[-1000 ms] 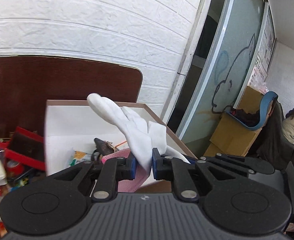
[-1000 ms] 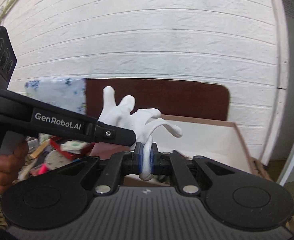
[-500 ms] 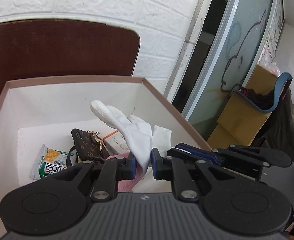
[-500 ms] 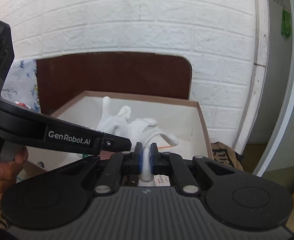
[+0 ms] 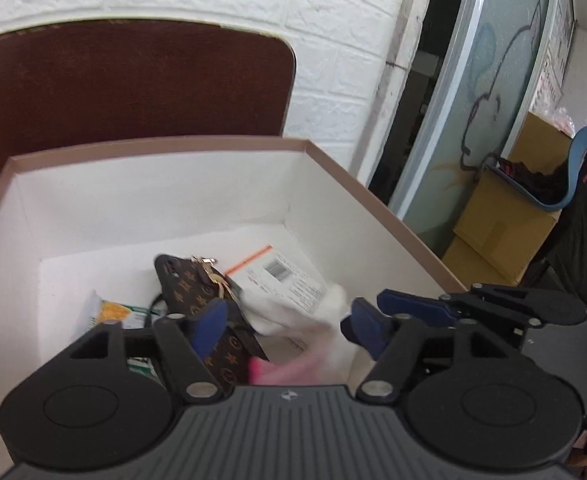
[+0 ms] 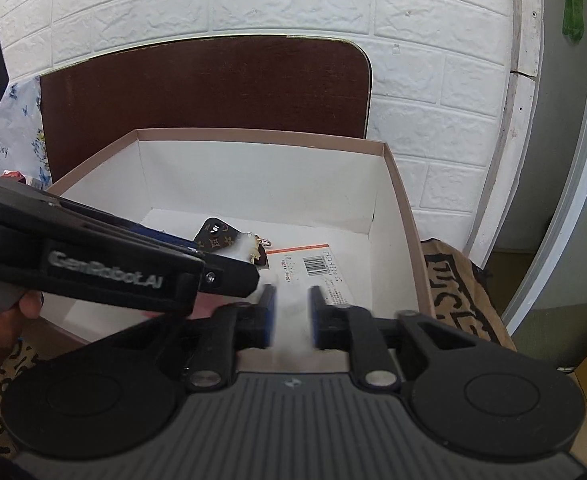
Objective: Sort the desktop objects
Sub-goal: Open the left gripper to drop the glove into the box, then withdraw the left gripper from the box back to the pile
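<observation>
Your left gripper [image 5: 283,326] just opened wide over the box [image 5: 333,168]; white glove [image 5: 293,316] blurred, loose between its pads. In box: snack packet [image 5: 113,314], patterned case [image 5: 197,292], labelled packet [image 5: 289,276]. Right gripper [image 6: 292,312] just opened narrowly; glove [image 6: 292,320] blurs the gap.

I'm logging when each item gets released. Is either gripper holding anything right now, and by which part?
Nothing is held: the left gripper and right gripper have just opened, and the white glove drops blurred into the box.
</observation>
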### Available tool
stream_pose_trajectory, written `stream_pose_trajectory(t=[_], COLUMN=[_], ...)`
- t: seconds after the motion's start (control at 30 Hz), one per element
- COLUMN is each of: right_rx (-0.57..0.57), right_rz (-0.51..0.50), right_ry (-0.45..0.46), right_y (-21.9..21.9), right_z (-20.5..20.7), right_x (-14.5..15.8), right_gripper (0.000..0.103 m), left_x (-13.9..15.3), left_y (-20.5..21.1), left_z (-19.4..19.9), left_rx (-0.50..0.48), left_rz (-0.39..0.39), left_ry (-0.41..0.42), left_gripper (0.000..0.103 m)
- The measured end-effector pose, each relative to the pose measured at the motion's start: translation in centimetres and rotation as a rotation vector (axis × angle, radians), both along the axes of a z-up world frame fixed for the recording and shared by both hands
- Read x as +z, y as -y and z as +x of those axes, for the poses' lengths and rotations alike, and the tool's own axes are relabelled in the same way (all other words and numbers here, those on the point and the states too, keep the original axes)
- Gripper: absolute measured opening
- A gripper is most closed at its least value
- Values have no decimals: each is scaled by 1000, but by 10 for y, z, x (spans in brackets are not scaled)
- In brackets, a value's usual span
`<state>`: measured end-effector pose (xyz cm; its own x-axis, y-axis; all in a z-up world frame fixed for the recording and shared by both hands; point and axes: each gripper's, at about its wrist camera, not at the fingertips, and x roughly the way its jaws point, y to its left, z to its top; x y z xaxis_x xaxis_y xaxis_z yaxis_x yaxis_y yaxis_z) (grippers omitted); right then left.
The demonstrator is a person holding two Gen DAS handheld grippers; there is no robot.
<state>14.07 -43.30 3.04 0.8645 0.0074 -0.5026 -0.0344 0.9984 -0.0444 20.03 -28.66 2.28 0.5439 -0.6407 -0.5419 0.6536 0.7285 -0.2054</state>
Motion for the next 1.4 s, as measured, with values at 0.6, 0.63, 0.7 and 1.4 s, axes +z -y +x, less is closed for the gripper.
stream_pose_trajectory(t=[0.6, 0.63, 0.7, 1.4], right_rx=[7, 9, 11, 102], right_rz=[-30, -30, -27, 78], right_ry=[76, 78, 81, 72], right_y=[-24, -26, -31, -117], right_z=[-39, -41, -47, -113], right_x=[12, 13, 15, 5], right_gripper=[90, 90, 91, 97], left_x=[17, 19, 22, 16], left_y=[-32, -34, -39, -136], left_z=[-43, -46, -54, -138], left_rx=[33, 32, 29, 176], left_rz=[19, 23, 28, 45], left_ry=[29, 29, 36, 115], left_gripper=[92, 92, 92, 92])
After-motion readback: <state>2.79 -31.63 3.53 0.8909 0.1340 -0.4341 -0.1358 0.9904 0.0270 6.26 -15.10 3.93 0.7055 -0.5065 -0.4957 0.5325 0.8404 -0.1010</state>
